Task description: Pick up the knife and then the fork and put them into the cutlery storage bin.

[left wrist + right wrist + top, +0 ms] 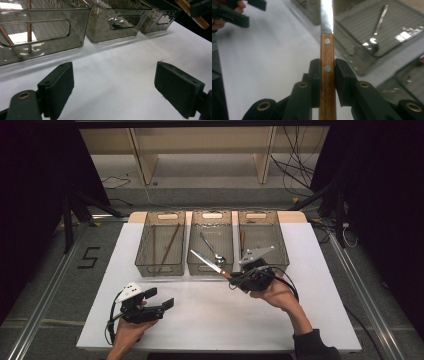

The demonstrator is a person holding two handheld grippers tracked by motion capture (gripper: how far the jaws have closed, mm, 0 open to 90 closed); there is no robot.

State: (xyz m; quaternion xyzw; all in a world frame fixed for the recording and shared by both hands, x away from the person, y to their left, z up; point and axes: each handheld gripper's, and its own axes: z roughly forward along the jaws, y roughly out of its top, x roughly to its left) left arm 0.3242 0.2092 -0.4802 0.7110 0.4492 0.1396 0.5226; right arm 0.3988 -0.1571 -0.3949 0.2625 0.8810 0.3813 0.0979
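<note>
Above the white table (210, 320), right gripper (327, 72) pinches a wooden-handled steel knife (327, 50), blade over the middle clear plastic bin (212, 265); left gripper (115, 85) rests spread, holding nothing.

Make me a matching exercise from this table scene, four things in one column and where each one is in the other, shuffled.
Things:
1. knife
2. spoon
3. chopsticks
4. left claw

Places or states:
A. lying in the middle bin
B. open over the bare white table
C. clamped by its wooden handle in the right claw
D. lying in the left bin

Pairs: 1-C, 2-A, 3-D, 4-B
</note>
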